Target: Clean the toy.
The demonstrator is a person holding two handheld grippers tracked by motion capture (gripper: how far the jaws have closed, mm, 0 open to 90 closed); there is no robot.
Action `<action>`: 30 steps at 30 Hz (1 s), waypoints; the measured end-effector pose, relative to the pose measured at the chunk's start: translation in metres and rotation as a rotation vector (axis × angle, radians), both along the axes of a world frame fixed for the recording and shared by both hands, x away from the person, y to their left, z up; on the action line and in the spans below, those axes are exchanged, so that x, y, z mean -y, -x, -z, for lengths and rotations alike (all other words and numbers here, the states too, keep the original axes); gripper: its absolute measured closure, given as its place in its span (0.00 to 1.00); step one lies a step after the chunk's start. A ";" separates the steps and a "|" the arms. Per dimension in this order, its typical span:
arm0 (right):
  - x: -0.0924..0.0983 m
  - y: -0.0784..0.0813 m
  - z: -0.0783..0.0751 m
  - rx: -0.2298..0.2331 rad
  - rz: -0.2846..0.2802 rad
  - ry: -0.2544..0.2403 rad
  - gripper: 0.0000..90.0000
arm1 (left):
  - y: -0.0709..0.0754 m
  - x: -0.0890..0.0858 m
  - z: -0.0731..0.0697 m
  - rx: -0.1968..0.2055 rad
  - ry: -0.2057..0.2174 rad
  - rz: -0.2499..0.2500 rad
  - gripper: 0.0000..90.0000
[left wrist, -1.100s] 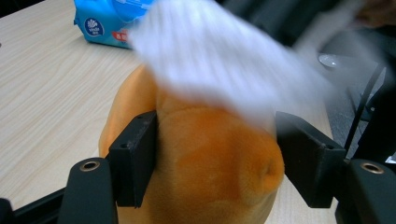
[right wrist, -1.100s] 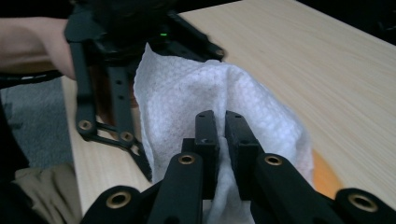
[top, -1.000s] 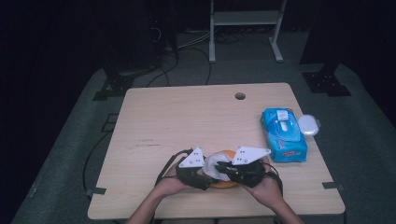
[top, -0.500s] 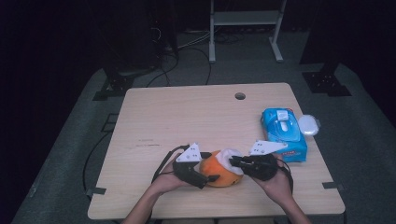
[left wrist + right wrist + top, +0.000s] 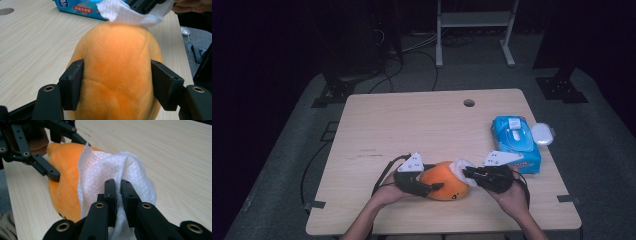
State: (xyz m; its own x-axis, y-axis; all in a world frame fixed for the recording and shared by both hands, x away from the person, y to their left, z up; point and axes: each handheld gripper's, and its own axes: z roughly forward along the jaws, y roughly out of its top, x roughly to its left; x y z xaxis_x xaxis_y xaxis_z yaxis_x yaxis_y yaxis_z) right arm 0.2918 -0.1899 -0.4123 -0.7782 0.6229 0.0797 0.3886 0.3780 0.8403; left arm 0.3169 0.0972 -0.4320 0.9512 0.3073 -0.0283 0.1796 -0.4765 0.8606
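The left tool (image 5: 117, 85) has just closed, clamping the orange plush toy (image 5: 445, 180) near the table's (image 5: 412, 125) front edge. The right tool (image 5: 116, 187), pinched on a white wipe (image 5: 112, 170), presses it against the toy; both hands lie low.

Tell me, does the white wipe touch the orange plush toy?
Touching. In the right gripper view the wipe, pinched by the right gripper, lies draped against the toy.

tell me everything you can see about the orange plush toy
The orange plush toy is a rounded, fuzzy fabric lump with stitched seams and a small dark mark low on its front. It lies on the wooden table near the front edge. The left tongs clamp its sides, and a white wipe held by the right tongs rests against it.
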 end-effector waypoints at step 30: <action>-0.010 -0.008 0.010 -0.019 -0.015 -0.050 0.92 | -0.005 0.013 -0.006 0.061 0.097 -0.081 0.20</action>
